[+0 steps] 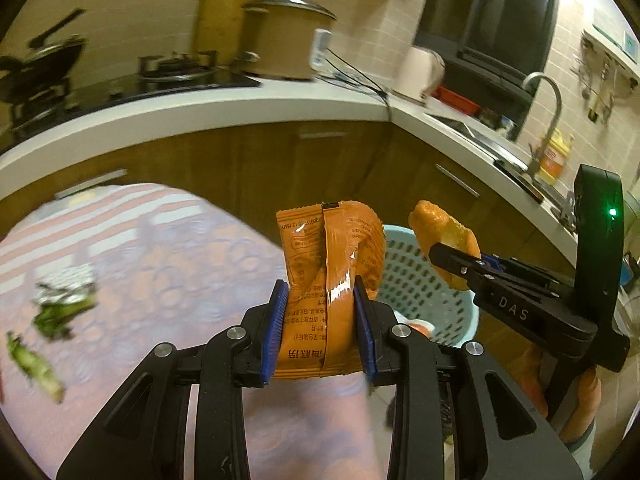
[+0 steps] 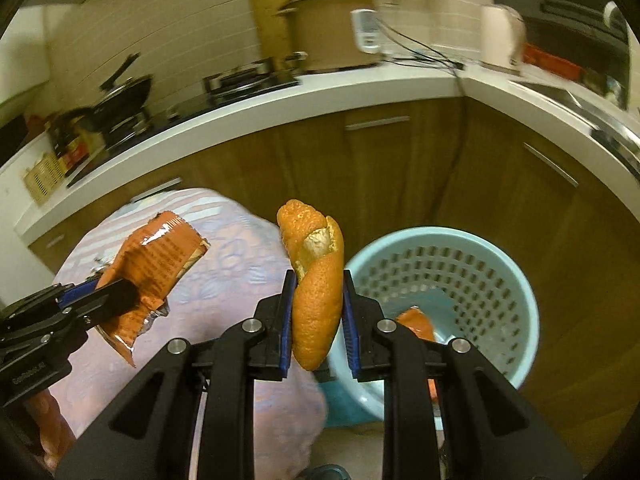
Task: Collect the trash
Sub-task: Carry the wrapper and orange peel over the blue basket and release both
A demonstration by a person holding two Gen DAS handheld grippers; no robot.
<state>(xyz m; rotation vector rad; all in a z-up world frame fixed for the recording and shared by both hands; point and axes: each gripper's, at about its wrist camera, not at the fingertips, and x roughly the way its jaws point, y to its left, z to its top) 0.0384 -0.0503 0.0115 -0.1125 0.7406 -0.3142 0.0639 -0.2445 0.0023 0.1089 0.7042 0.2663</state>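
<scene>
My left gripper [image 1: 320, 300] is shut on an orange snack wrapper [image 1: 328, 276], which stands up crumpled between the blue pads; it also shows at the left of the right wrist view, the wrapper [image 2: 156, 264] in the left gripper [image 2: 120, 296]. My right gripper [image 2: 316, 300] is shut on a curled orange peel [image 2: 316, 276], seen also from the left wrist as the peel [image 1: 440, 232] in the right gripper [image 1: 448, 256]. A light blue perforated basket [image 2: 500, 276] stands on the floor just right of the peel, with an orange scrap [image 2: 416, 320] inside. Both grippers hang near the table's right edge.
Green vegetable scraps [image 1: 60, 308] lie on the pink patterned tablecloth [image 1: 180, 260] at the left. Behind runs a white counter [image 1: 240, 108] over wooden cabinets, with a stove, a large pot [image 1: 284, 36], a kettle [image 1: 420, 72] and a sink with a tap [image 1: 548, 96].
</scene>
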